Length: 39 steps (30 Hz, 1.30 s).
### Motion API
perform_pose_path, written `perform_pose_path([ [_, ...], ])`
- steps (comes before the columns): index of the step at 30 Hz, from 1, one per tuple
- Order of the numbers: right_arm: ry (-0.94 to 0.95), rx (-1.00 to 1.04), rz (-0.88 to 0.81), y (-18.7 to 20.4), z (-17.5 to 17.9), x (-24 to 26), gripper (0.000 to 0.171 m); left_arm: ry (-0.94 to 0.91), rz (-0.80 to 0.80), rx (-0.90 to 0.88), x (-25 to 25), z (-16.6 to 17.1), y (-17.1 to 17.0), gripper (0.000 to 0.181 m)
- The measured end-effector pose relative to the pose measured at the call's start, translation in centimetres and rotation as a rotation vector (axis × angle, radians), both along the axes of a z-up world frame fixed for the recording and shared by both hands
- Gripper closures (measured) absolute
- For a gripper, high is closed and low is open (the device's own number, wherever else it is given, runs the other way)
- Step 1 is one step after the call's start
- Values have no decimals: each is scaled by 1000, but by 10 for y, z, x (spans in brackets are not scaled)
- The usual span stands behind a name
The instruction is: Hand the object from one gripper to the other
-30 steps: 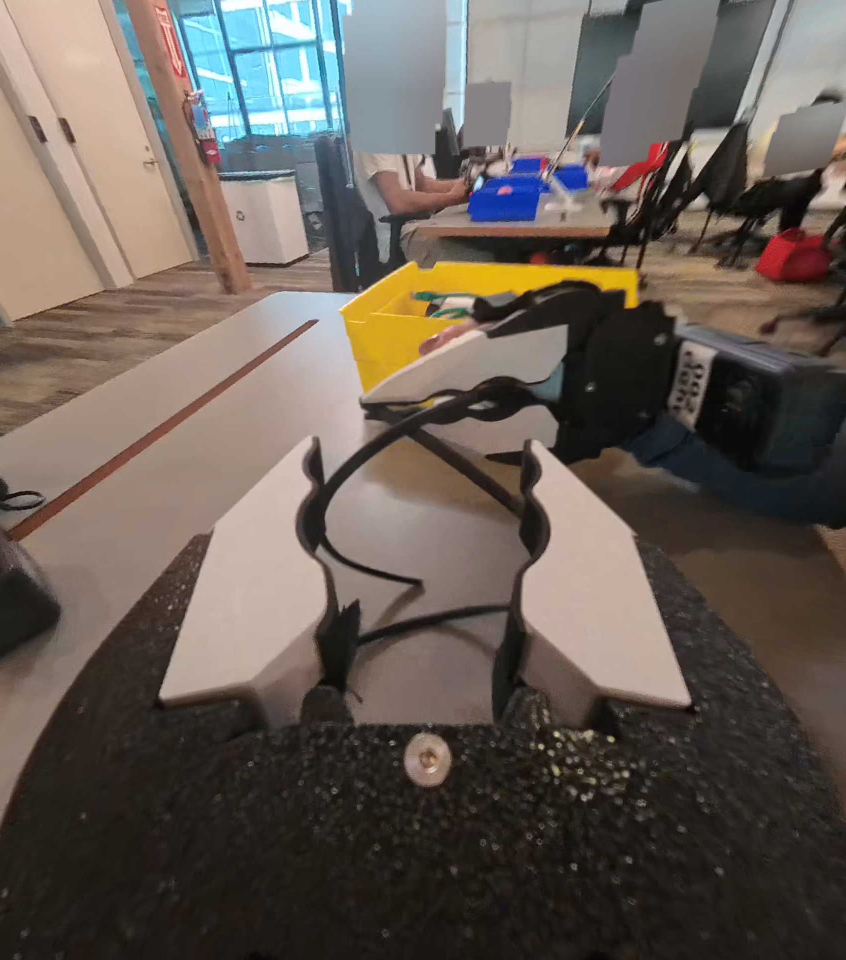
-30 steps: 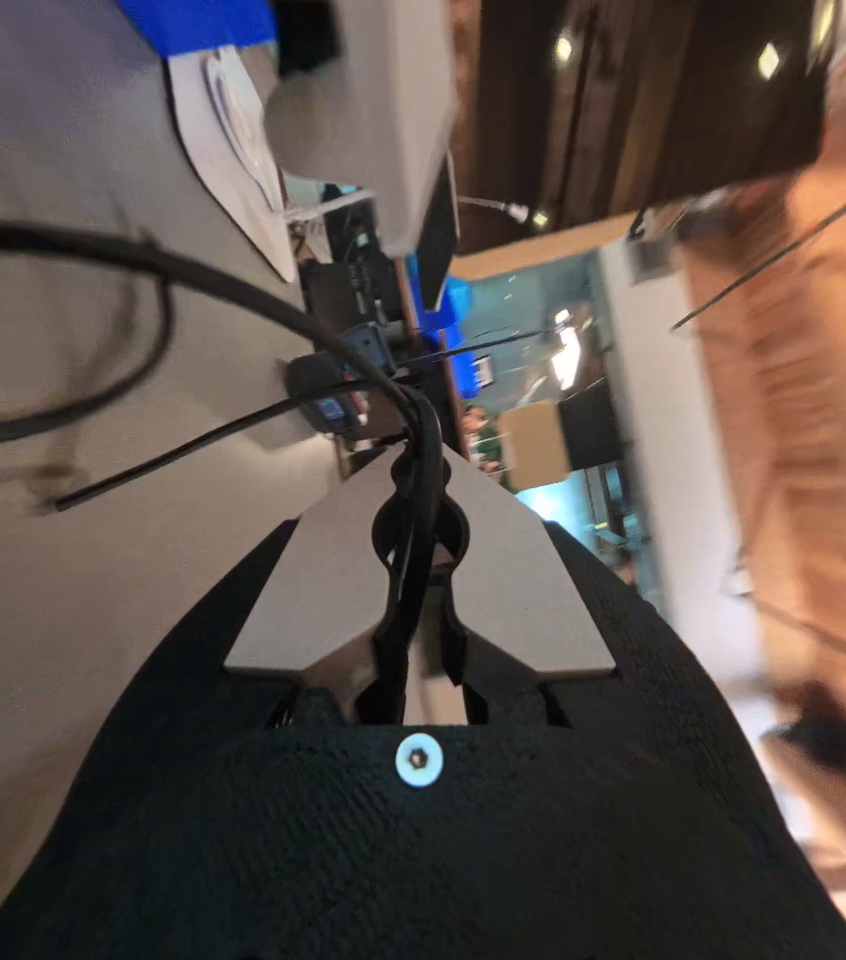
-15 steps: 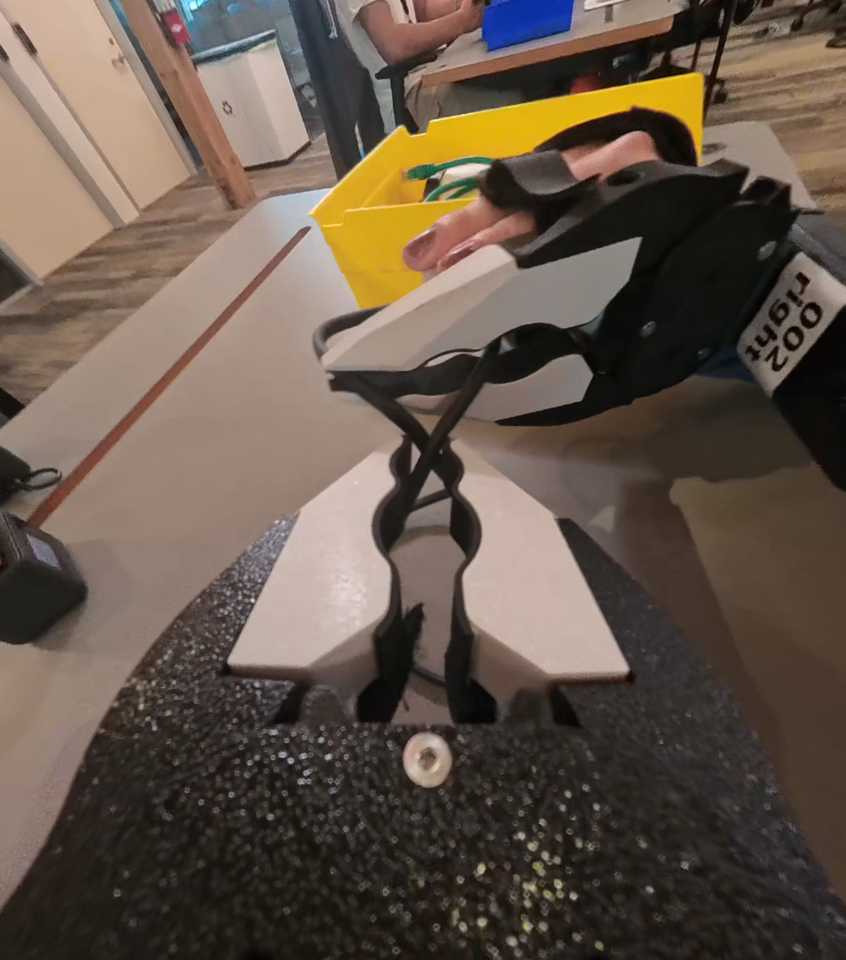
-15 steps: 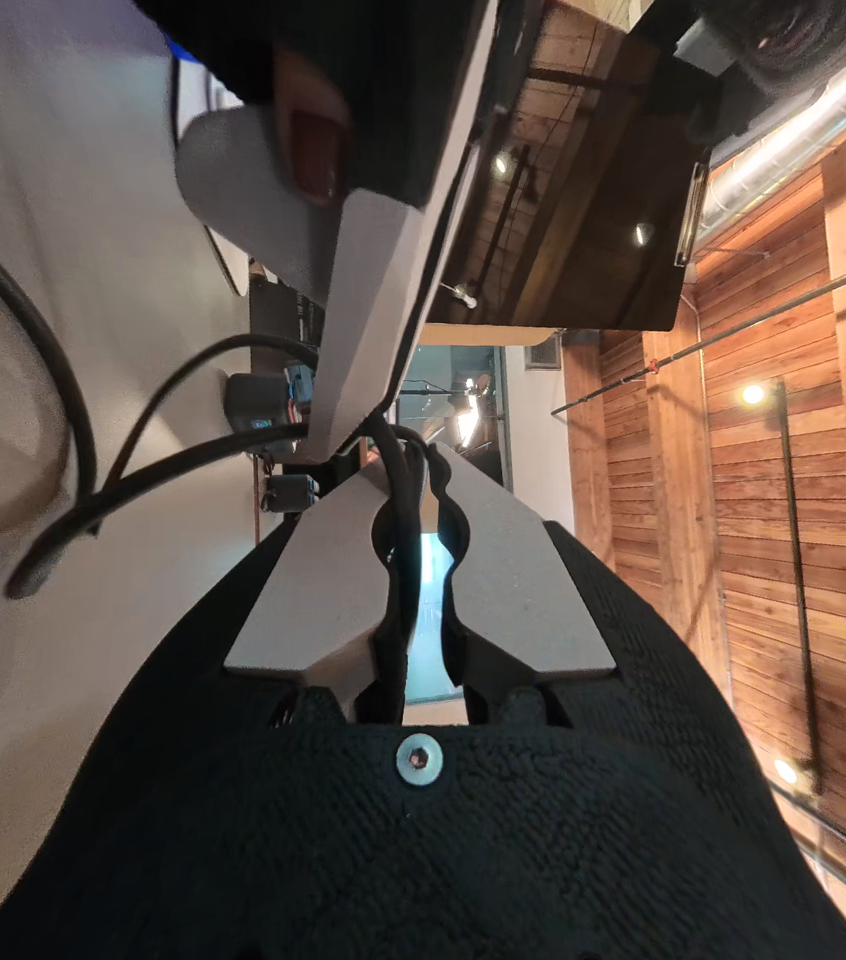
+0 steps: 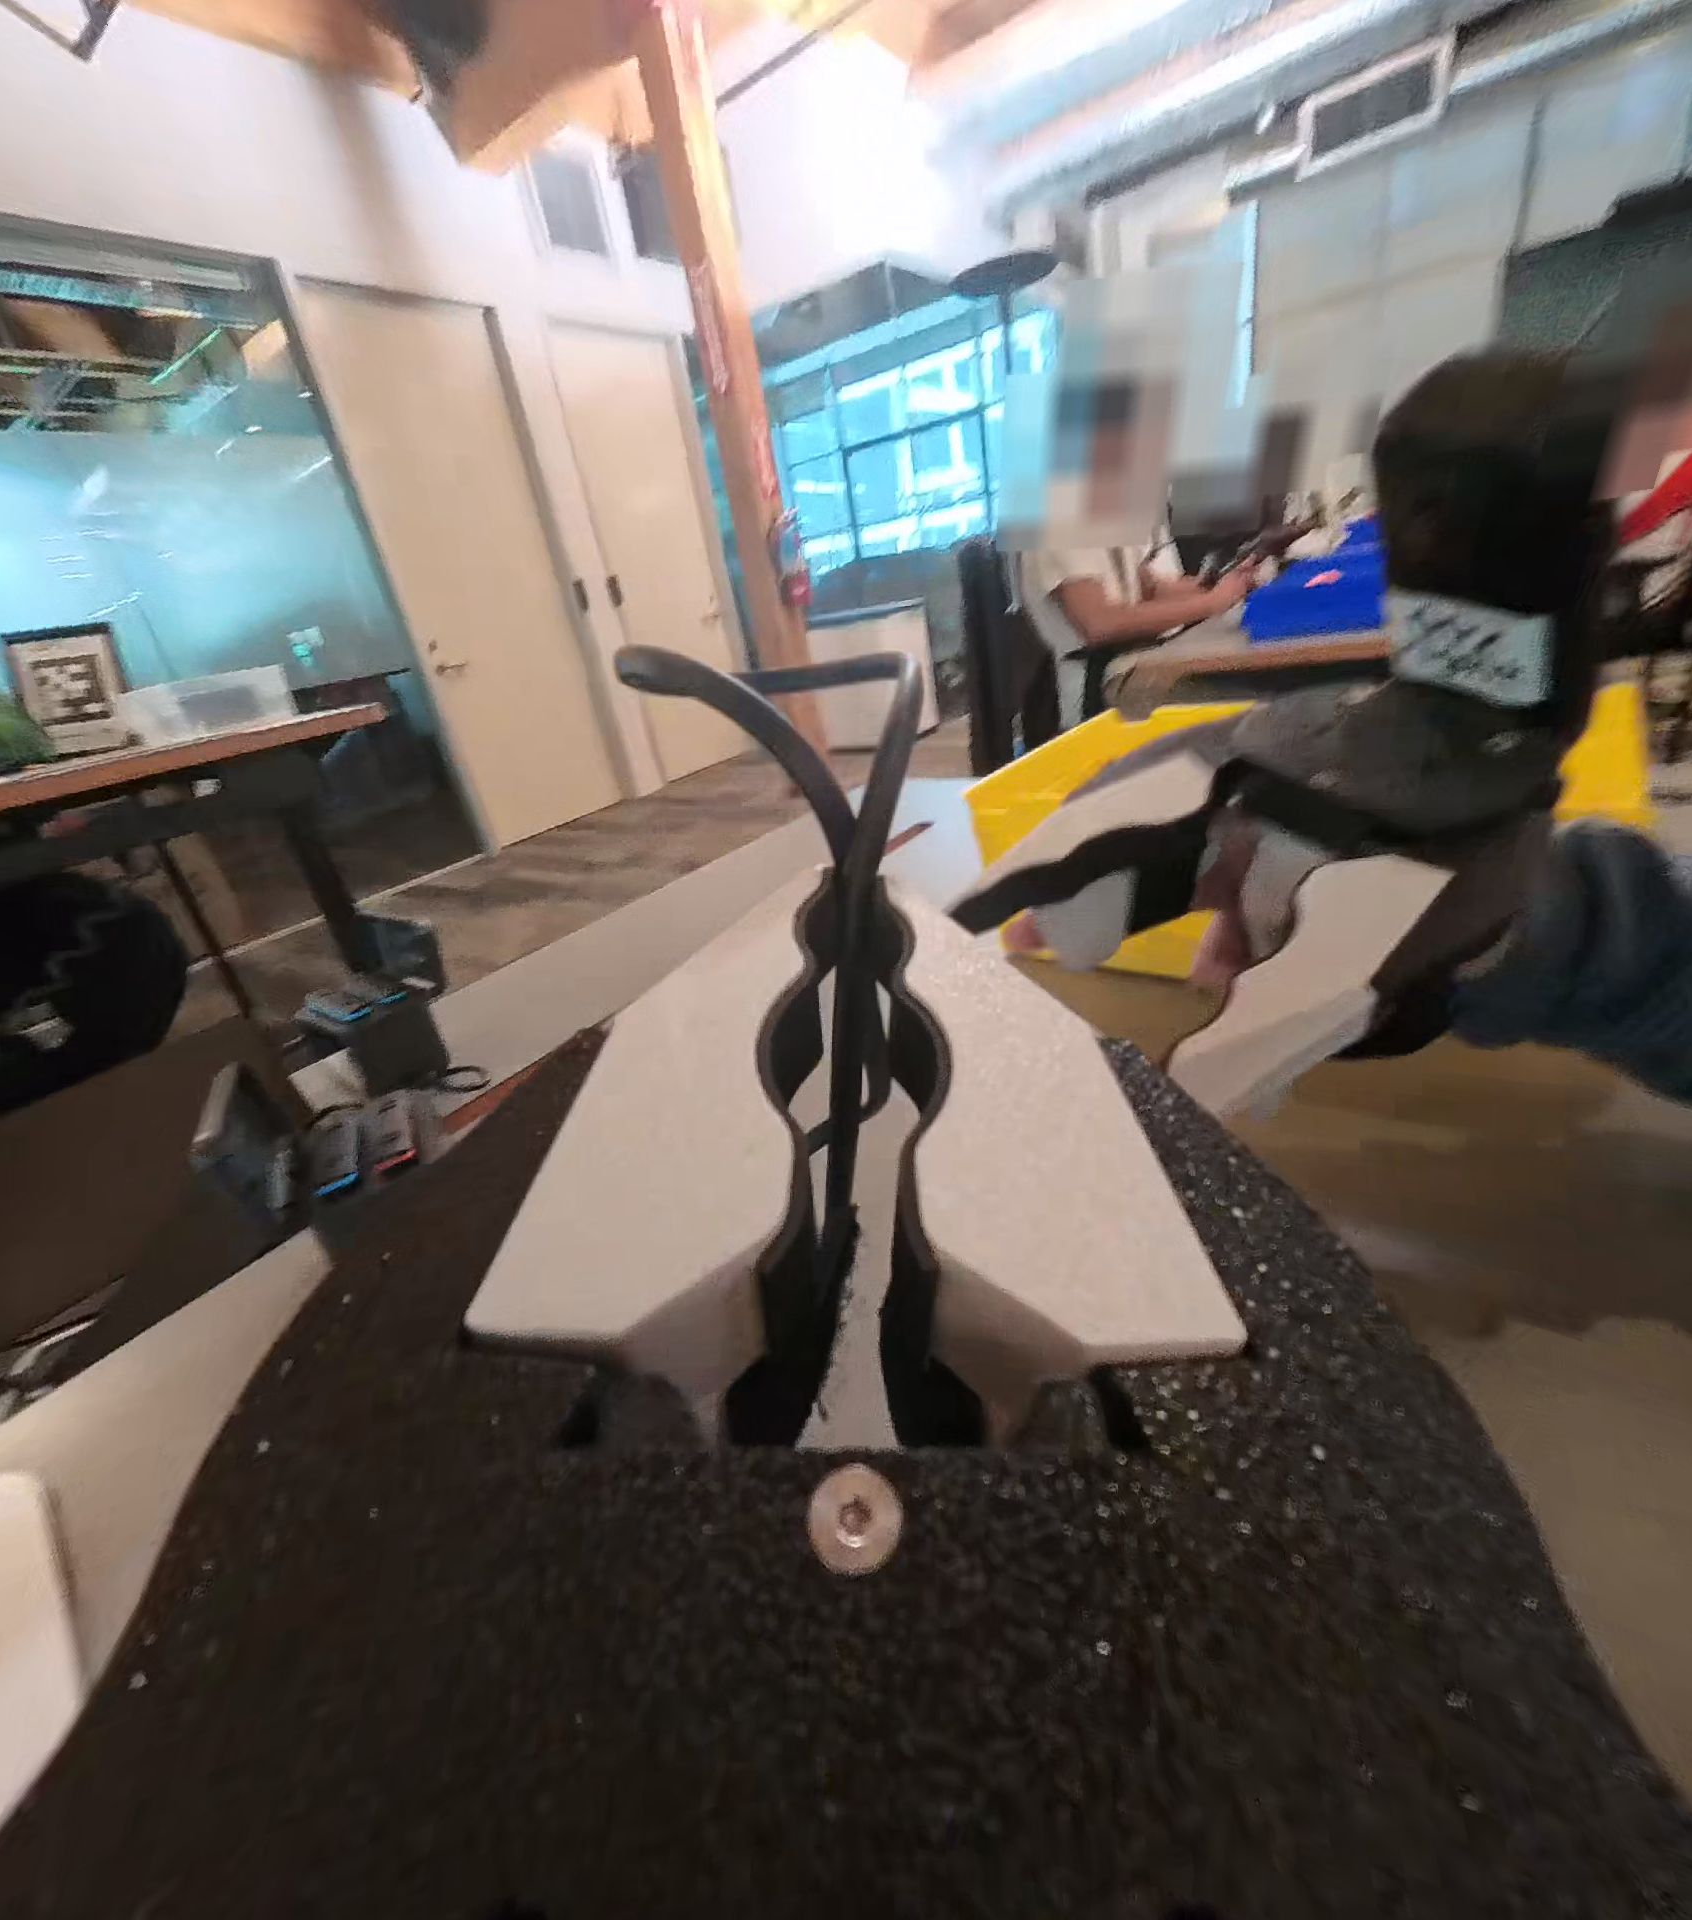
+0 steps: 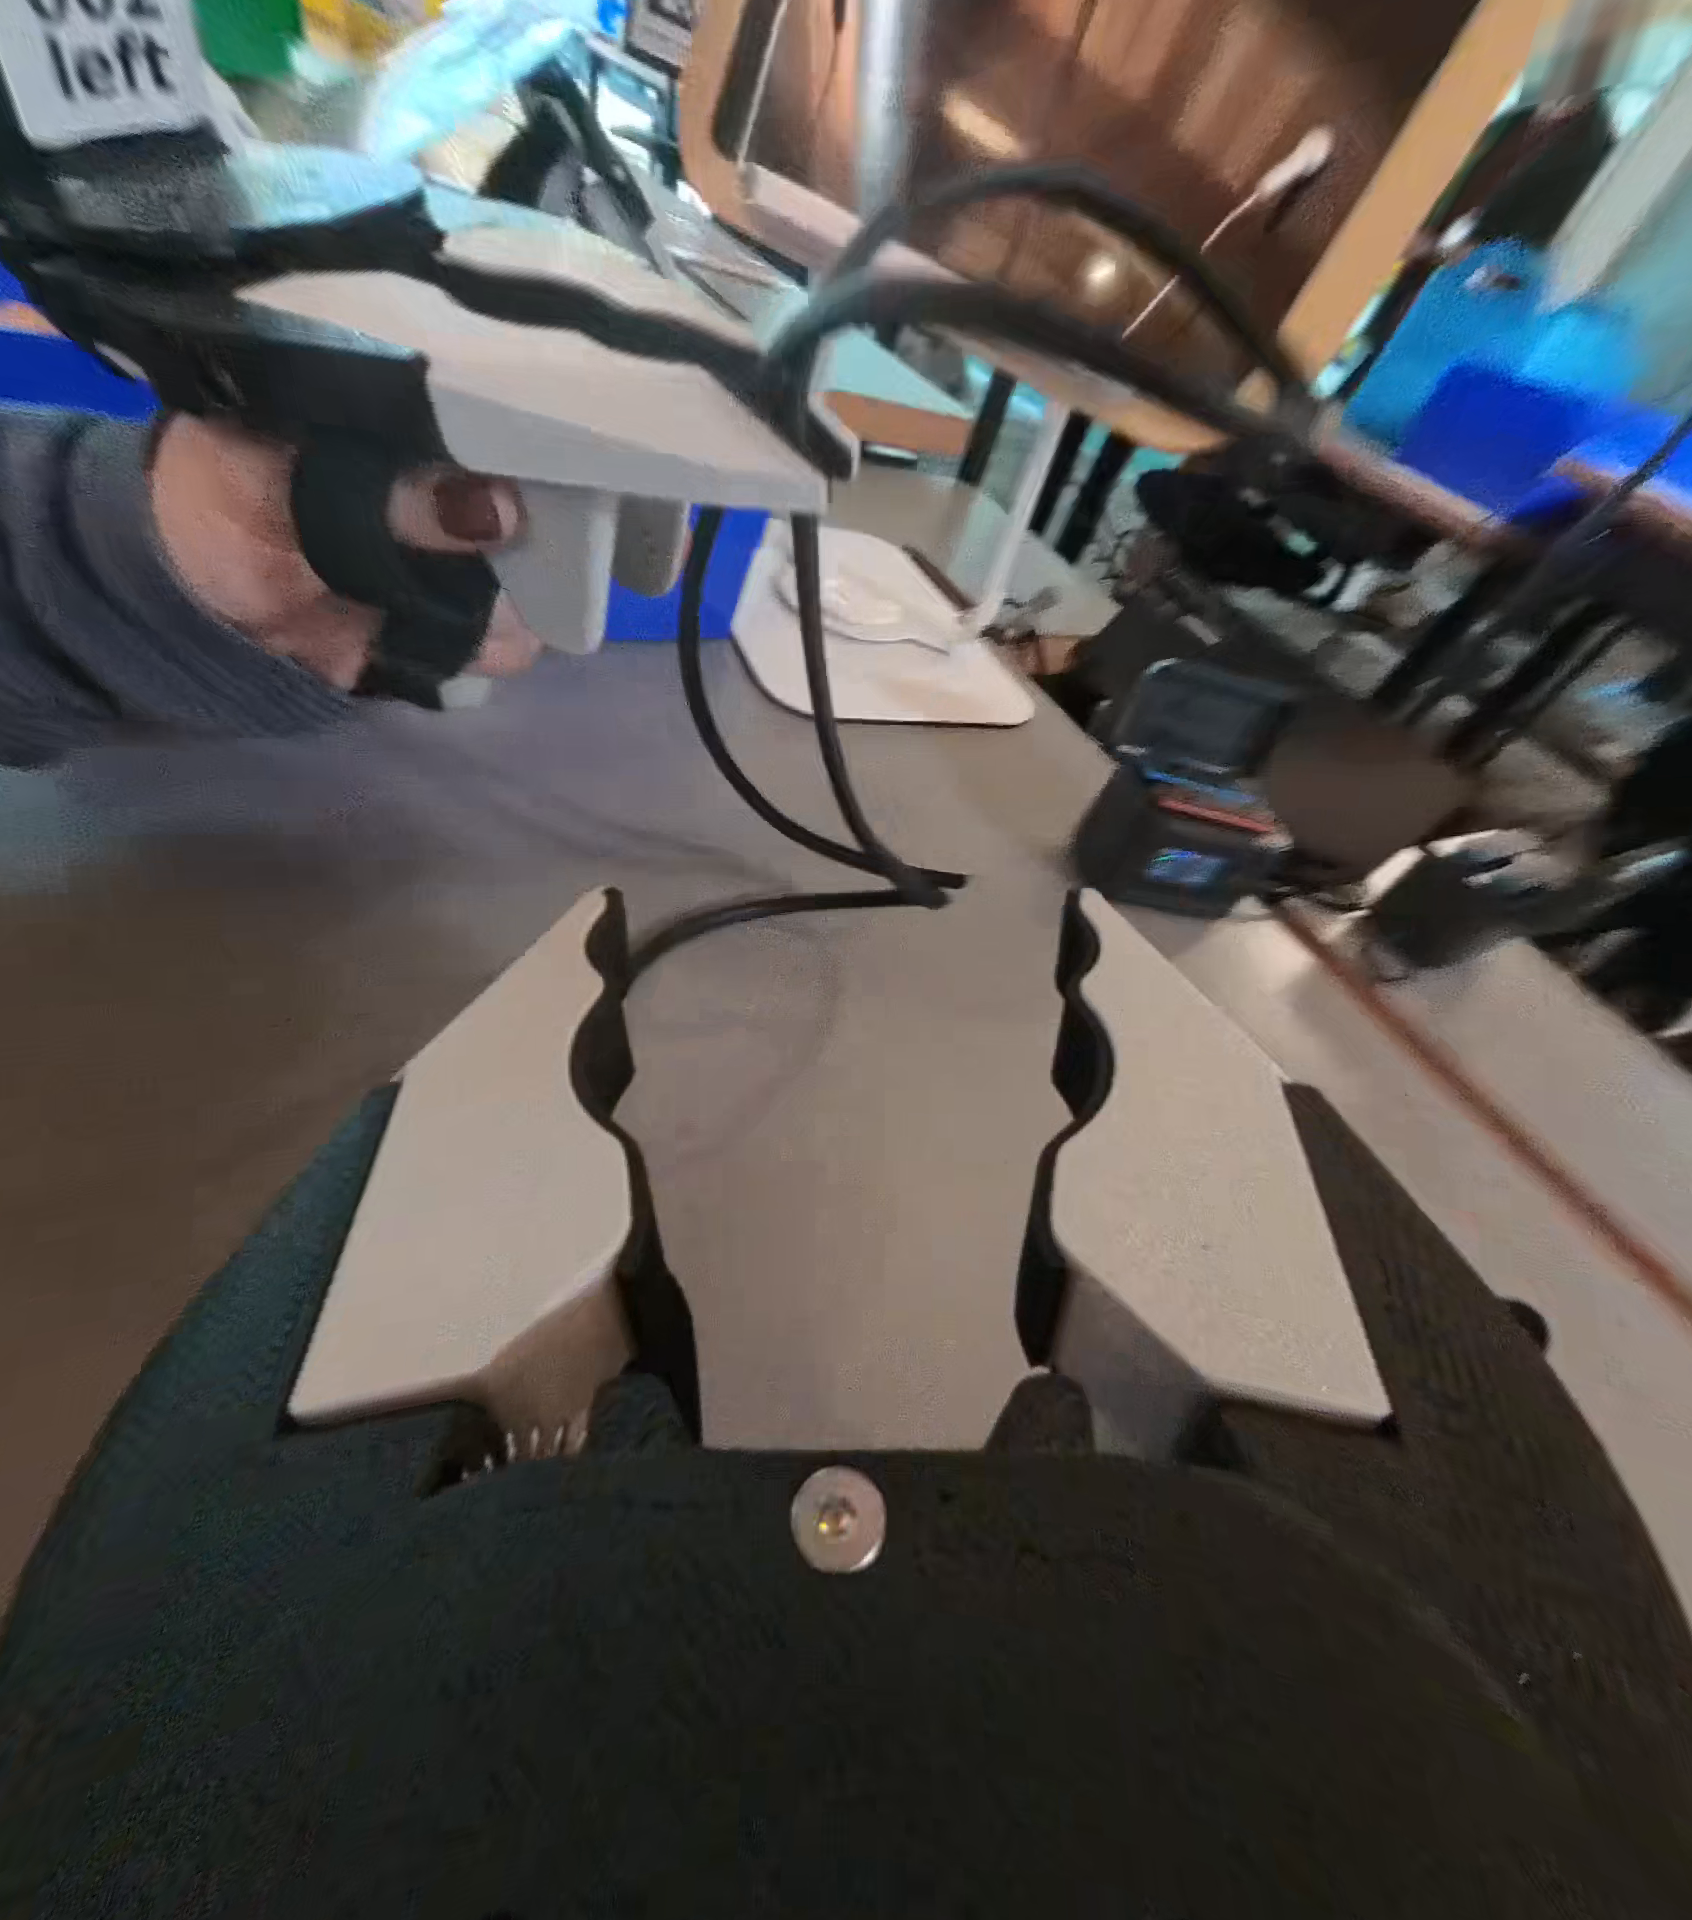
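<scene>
The left gripper (image 5: 852, 883), at frame centre in its own view, is clamped on a black cable (image 5: 857, 831) whose loops rise above its tips. The right gripper (image 6: 842, 914) stands wide apart, gripping nothing; the cable's loose ends (image 6: 800, 790) dangle just beyond its tips, over the grey table (image 6: 198, 987).

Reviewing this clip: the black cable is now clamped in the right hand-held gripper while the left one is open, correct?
Reversed. The left wrist view shows the left hand-held gripper shut on the black cable; the right wrist view shows the right hand-held gripper open and empty.
</scene>
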State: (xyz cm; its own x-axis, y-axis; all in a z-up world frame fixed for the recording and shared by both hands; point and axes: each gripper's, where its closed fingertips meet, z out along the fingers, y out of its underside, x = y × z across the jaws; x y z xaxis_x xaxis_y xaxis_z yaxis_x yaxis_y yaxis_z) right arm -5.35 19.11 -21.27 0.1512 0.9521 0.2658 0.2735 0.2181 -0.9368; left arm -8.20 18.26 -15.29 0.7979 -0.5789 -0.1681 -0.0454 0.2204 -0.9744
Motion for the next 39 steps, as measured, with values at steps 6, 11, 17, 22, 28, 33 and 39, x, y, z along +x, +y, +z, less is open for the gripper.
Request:
perform_pose_path([
  [6, 9, -19, -31, 0, -10, -14, 119, -140, -168, 13, 10, 14, -16, 179],
  [11, 5, 120, -129, 13, -1, -6, 169, -179, -181, -16, 4, 15, -15, 179],
  [17, -30, 441, -315, 34, 22, 15, 171, -187, -49, -124, -11, 2, 4, 146],
  [22, -130, 867, -486, 45, 41, 33, 171, -16, 128, -139, -22, -10, 17, 88],
  [28, -154, 1252, -484, 23, 52, 25, 171, 363, 63, -44, 20, -38, 4, 127],
  [33, -125, 1326, -433, 8, 53, 18, 171, 480, 160, -42, 25, -50, 11, 160],
  [39, -74, 1000, -380, 19, 40, 16, 147, 353, 197, -69, 15, -39, 15, 180],
])
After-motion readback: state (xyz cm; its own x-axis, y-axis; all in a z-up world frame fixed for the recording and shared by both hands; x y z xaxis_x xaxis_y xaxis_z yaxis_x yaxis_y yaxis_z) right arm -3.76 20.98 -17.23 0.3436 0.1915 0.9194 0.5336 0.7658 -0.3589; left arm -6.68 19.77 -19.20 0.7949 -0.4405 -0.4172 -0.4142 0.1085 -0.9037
